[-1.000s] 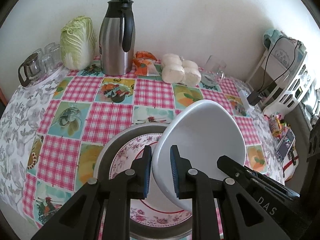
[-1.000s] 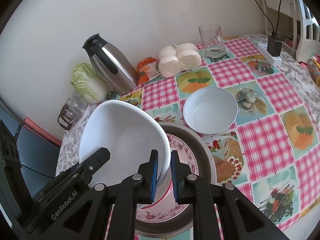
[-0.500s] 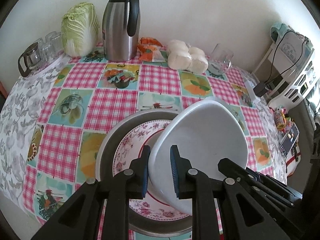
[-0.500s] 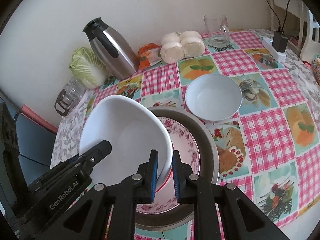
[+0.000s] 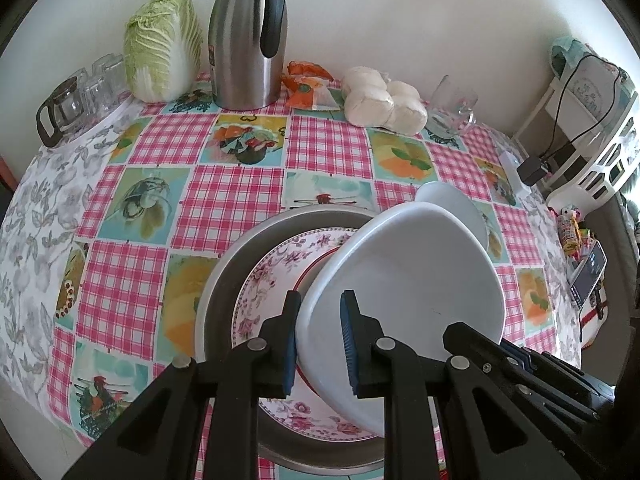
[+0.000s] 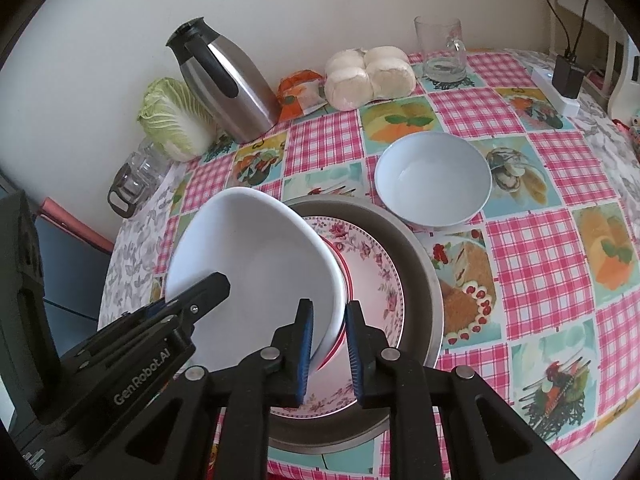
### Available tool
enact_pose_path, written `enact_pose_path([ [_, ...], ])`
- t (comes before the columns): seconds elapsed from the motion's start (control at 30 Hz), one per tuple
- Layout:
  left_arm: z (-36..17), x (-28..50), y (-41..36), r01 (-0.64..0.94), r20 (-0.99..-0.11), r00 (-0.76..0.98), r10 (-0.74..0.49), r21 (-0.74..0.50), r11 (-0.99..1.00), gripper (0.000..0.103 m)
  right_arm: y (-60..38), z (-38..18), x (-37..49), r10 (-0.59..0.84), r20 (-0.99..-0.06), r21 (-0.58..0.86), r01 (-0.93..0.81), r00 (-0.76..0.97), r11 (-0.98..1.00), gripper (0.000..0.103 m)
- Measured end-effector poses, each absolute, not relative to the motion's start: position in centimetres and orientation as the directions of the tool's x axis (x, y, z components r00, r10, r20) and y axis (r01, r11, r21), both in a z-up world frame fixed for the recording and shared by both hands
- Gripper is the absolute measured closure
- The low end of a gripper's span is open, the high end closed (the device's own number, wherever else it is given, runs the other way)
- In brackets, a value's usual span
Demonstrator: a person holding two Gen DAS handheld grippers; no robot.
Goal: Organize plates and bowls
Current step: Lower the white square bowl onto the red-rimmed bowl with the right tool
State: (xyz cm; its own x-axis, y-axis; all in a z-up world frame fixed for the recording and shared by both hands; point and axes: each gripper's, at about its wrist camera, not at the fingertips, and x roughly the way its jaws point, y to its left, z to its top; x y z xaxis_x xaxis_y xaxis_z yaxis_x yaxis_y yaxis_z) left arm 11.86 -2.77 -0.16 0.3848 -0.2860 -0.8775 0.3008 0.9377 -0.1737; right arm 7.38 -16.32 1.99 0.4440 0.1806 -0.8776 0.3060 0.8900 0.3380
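Left wrist view. Left gripper [image 5: 319,346]: jaws narrow, clamped on the near rim of the big bowl [image 5: 404,304], one blue pad inside and one outside. Big bowl: white, tilted, raised over the flowered plate [image 5: 272,276]; whether its lower edge touches the plate cannot be told. Flowered plate: lies in the grey dish [image 5: 224,276], directly ahead of and under the jaws. Right gripper [image 5: 516,356]: enters from the right of the jaws, gripping the same bowl's far rim. Small bowl [image 5: 452,204]: white, only its edge showing beyond the big bowl, ahead and right of the jaws. Table [image 5: 224,200]: checked pink cloth. Far ahead of the jaws, along the wall: cabbage [image 5: 160,48], flask [image 5: 248,40], buns [image 5: 384,100], glass mug [image 5: 452,108].

Right wrist view. Right gripper [image 6: 328,348]: jaws narrow, clamped on the big bowl's [image 6: 256,264] right rim. Left gripper [image 6: 160,328]: comes in from the left of the jaws, on the opposite rim. Flowered plate [image 6: 372,272]: just ahead and right of the jaws, in the grey dish [image 6: 424,264]. Small bowl [image 6: 432,184]: upright on the table [image 6: 532,248], ahead and right of the jaws, just beside the grey dish. Flask [image 6: 228,80], cabbage [image 6: 172,120], buns [image 6: 368,74], glass mug [image 6: 440,50]: far ahead, by the wall.
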Motion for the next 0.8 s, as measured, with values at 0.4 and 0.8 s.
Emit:
enact_pose_path([
  [0.4,-0.4,12.3,-2.4,0.29,-0.878,0.401,-0.263,-0.15,0.945,0.084,-16.2,1.6,7.6,0.188,-0.879,0.34,0.302,0.437,0.891,0.08],
  [0.8,-0.6,12.7,-2.2,0.281,-0.875,0.404,-0.265,-0.157,0.947,0.088,-17.0,2.6,7.4,0.194,-0.855,0.369,0.299,0.481,0.88,0.08],
])
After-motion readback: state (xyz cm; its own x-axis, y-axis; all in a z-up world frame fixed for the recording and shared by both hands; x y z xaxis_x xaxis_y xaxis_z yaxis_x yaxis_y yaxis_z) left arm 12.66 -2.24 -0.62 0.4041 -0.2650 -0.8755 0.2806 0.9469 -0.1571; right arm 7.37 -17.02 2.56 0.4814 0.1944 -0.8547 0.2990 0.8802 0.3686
